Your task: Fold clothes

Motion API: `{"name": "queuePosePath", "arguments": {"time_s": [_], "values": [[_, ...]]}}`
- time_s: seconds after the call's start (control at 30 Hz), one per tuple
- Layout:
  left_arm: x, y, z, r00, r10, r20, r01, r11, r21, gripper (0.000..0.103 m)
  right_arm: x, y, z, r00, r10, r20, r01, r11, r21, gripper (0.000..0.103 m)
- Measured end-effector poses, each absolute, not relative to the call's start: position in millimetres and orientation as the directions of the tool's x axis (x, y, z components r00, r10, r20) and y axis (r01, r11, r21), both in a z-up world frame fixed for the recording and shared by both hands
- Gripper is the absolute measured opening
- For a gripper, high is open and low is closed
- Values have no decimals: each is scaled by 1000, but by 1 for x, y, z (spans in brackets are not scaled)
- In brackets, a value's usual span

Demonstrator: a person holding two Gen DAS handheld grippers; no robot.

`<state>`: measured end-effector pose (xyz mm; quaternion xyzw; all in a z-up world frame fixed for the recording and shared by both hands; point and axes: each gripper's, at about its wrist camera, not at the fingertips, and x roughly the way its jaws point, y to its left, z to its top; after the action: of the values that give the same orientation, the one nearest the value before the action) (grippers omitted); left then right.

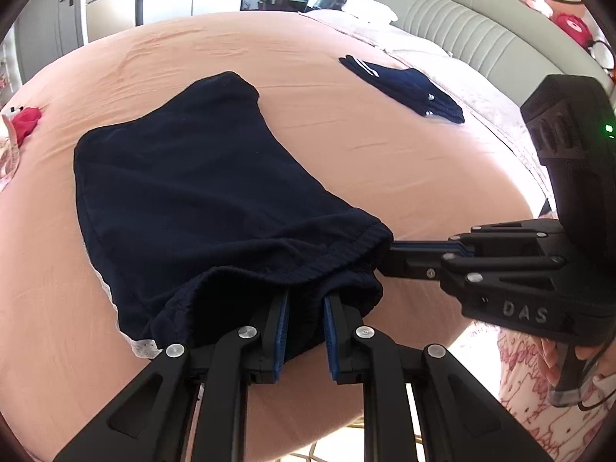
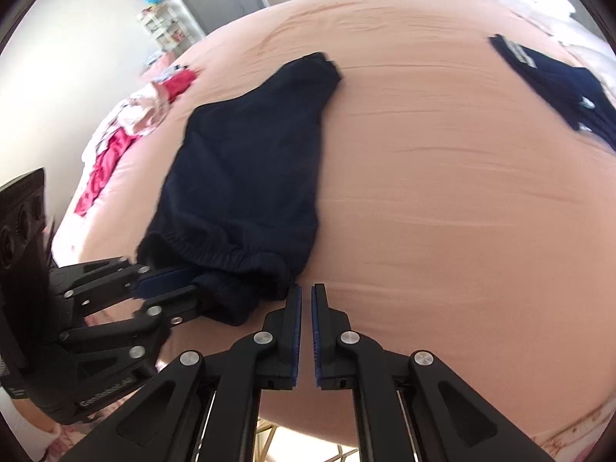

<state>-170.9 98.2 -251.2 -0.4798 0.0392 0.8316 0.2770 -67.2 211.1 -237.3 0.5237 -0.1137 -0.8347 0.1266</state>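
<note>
Dark navy shorts (image 1: 192, 192) lie spread on the pink bed sheet (image 1: 346, 161), waistband toward me. My left gripper (image 1: 306, 300) has its two fingers around the bunched waistband and holds the cloth. In the right wrist view the shorts (image 2: 246, 177) lie left of centre, and the left gripper (image 2: 184, 288) grips the waistband at the lower left. My right gripper (image 2: 306, 292) is nearly shut with nothing between its pads, just off the waistband's right corner. In the left wrist view the right gripper (image 1: 389, 258) touches the waistband's right end.
A second folded navy garment (image 1: 408, 88) lies farther back on the right, also in the right wrist view (image 2: 562, 88). A pile of red and pink clothes (image 2: 123, 131) sits at the bed's left edge. A grey headboard (image 1: 462, 19) with plush toys stands behind.
</note>
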Motion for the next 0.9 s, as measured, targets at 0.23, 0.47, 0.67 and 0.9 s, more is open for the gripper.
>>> {"name": "queuePosePath", "arguments": {"time_s": [0.23,0.47,0.67,0.9], "values": [[-173,114,-258,-352,462,-814,-513,-822,-245,15,-58,200,-220,-452,-310,-836,148,-951,273,54],[-175,121,-259,-401,427,-810,-502,-842,-196,15,-76,202,-235,-459,-271,-846,98,-962,255,5],[-183,103,-247,-510,377,-773,-385,-904,-186,15,-64,191,-212,-525,-249,-814,180,-967,180,4],[-181,126,-249,-524,357,-774,-448,-888,-106,14,-43,167,-207,-505,-259,-823,261,-955,140,4]]}}
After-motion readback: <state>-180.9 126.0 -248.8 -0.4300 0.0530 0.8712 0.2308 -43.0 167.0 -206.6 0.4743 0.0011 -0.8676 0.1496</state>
